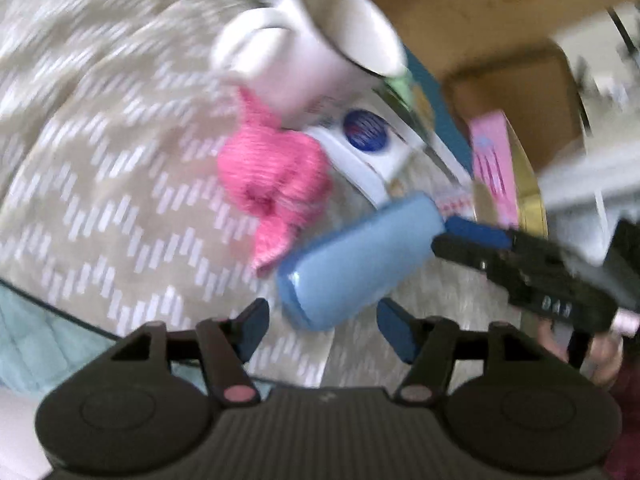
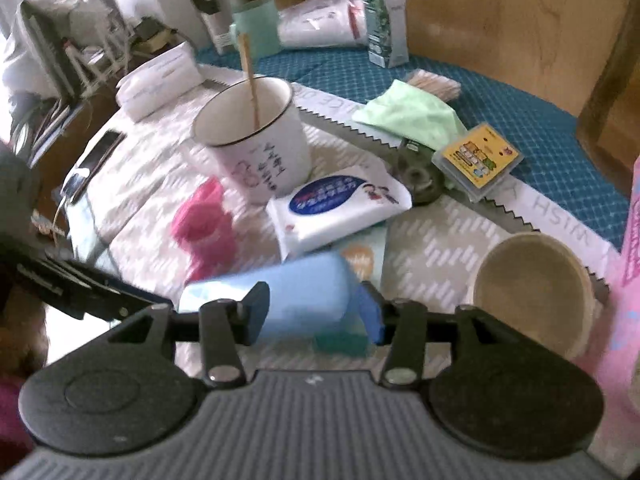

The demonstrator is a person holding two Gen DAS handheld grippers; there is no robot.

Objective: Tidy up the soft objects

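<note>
My right gripper (image 2: 316,314) is shut on a light blue soft block (image 2: 276,296) and holds it above the patterned cloth; in the left wrist view the block (image 1: 352,264) hangs from the right gripper's fingers (image 1: 476,236). My left gripper (image 1: 322,326) is open and empty just below the block. A pink knitted piece (image 1: 276,180) lies on the cloth beside the white mug (image 1: 320,52); it also shows in the right wrist view (image 2: 204,220). A light green cloth (image 2: 408,114) lies further back.
A tissue pack (image 2: 340,208) leans by the mug (image 2: 256,140), which holds a wooden stick. A beige bowl (image 2: 532,292) stands right. A card box (image 2: 478,160), tape roll (image 2: 420,176), carton (image 2: 386,20), phone (image 2: 96,160) and pink box (image 1: 490,160) crowd the table.
</note>
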